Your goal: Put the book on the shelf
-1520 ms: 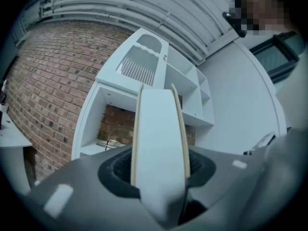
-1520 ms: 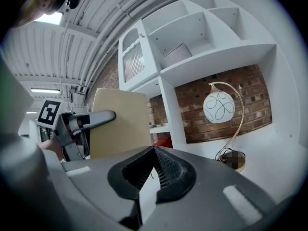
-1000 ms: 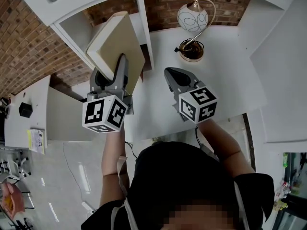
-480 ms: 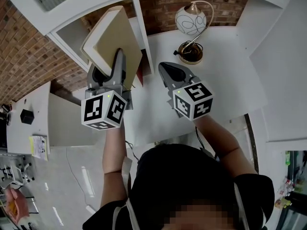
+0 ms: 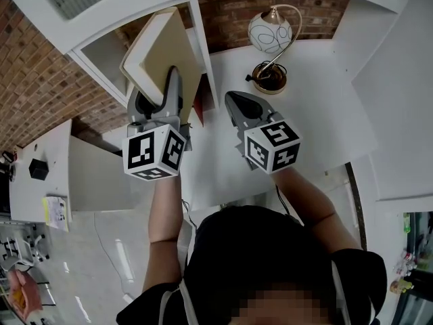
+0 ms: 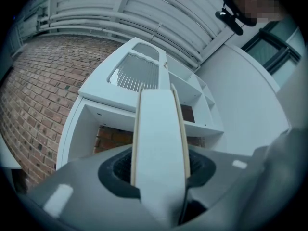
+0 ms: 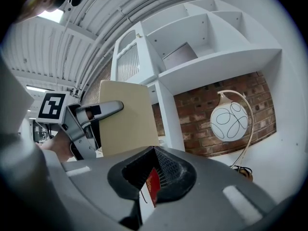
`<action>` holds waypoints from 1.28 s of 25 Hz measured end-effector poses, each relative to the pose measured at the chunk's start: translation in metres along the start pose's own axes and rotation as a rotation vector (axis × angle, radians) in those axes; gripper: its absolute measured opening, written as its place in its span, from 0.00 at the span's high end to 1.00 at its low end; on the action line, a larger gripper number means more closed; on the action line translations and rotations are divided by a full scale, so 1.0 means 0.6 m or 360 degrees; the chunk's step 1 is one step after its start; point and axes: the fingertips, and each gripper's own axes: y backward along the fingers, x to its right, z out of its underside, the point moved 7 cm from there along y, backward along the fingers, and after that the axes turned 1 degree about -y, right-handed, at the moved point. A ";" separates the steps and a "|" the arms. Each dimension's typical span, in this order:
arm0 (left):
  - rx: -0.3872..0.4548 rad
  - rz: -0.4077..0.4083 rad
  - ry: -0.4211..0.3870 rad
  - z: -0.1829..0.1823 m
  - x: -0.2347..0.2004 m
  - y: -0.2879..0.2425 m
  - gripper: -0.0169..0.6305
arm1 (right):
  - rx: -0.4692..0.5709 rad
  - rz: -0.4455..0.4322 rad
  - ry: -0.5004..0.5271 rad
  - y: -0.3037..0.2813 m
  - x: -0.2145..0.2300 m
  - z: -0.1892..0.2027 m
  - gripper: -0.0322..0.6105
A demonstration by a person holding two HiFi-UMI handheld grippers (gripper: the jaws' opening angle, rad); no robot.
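We see the left hand-held gripper [image 5: 169, 87] clamped on the lower edge of a cream book [image 5: 159, 53]. It holds the book tilted in the air, the far end at the mouth of an open compartment of the white shelf [image 5: 101, 19]. The right hand-held gripper [image 5: 238, 103] hangs just beside it over the white tabletop [image 5: 311, 120], jaws closed together and holding nothing, and beyond it a globe lamp [image 5: 270, 29] stands near the brick wall [image 5: 40, 80].
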 end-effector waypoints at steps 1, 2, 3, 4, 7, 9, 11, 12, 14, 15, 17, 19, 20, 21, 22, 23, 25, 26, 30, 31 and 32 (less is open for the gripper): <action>0.0002 0.0000 -0.0005 0.001 0.000 -0.002 0.65 | -0.0005 0.0004 -0.0002 0.000 0.001 0.001 0.96; 0.0002 0.0001 -0.0013 0.001 0.001 -0.004 0.65 | -0.0010 0.0008 -0.0003 -0.001 0.001 0.002 0.96; 0.0001 0.0003 -0.0021 0.002 0.002 -0.006 0.65 | -0.0014 0.0012 -0.0004 -0.001 0.002 0.002 0.96; 0.0000 0.0004 -0.0029 0.003 0.002 -0.008 0.65 | -0.0017 0.0016 -0.0004 -0.001 0.002 0.003 0.96; -0.0009 -0.0002 -0.0047 0.008 0.005 -0.016 0.65 | -0.0021 0.0030 -0.0003 -0.001 0.005 0.005 0.96; -0.0017 -0.0008 -0.0059 0.010 0.007 -0.023 0.65 | -0.0026 0.0040 0.0001 0.000 0.008 0.007 0.96; -0.0017 -0.0018 -0.0070 0.011 0.009 -0.030 0.65 | -0.0031 0.0053 0.0003 0.000 0.012 0.008 0.96; -0.0017 -0.0022 -0.0073 0.011 0.009 -0.034 0.65 | -0.0033 0.0060 0.0003 0.001 0.015 0.009 0.96; -0.0024 -0.0021 -0.0075 0.015 0.011 -0.043 0.65 | -0.0038 0.0073 0.0001 0.003 0.019 0.011 0.96; -0.0026 -0.0021 -0.0073 0.017 0.012 -0.047 0.65 | -0.0041 0.0078 0.0001 0.004 0.021 0.012 0.96; -0.0024 -0.0029 -0.0075 0.020 0.013 -0.056 0.65 | -0.0050 0.0087 0.0000 0.004 0.025 0.015 0.96; -0.0014 -0.0041 -0.0086 0.025 0.016 -0.064 0.65 | -0.0060 0.0094 0.0000 0.003 0.029 0.018 0.96; -0.0008 -0.0046 -0.0093 0.028 0.016 -0.069 0.64 | -0.0064 0.0097 -0.0001 0.003 0.030 0.020 0.96; -0.0002 -0.0052 -0.0098 0.030 0.017 -0.073 0.64 | -0.0067 0.0099 -0.0002 0.002 0.031 0.021 0.96; 0.0003 -0.0058 -0.0102 0.032 0.016 -0.077 0.64 | -0.0070 0.0100 -0.0004 0.002 0.032 0.022 0.96; 0.0007 -0.0065 -0.0106 0.034 0.015 -0.081 0.64 | -0.0072 0.0101 -0.0005 0.001 0.034 0.022 0.96; 0.0013 -0.0080 -0.0117 0.037 0.014 -0.090 0.64 | -0.0078 0.0104 -0.0009 -0.001 0.037 0.024 0.96; 0.0015 -0.0085 -0.0121 0.039 0.013 -0.094 0.64 | -0.0083 0.0105 -0.0011 -0.002 0.039 0.025 0.96; 0.0021 -0.0091 -0.0129 0.043 0.011 -0.107 0.64 | -0.0097 0.0091 -0.0014 -0.010 0.040 0.030 0.96; 0.0023 -0.0090 -0.0131 0.044 0.010 -0.109 0.64 | -0.0100 0.0087 -0.0013 -0.012 0.039 0.031 0.96; 0.0024 -0.0089 -0.0132 0.045 0.009 -0.110 0.64 | -0.0104 0.0082 -0.0012 -0.014 0.038 0.032 0.96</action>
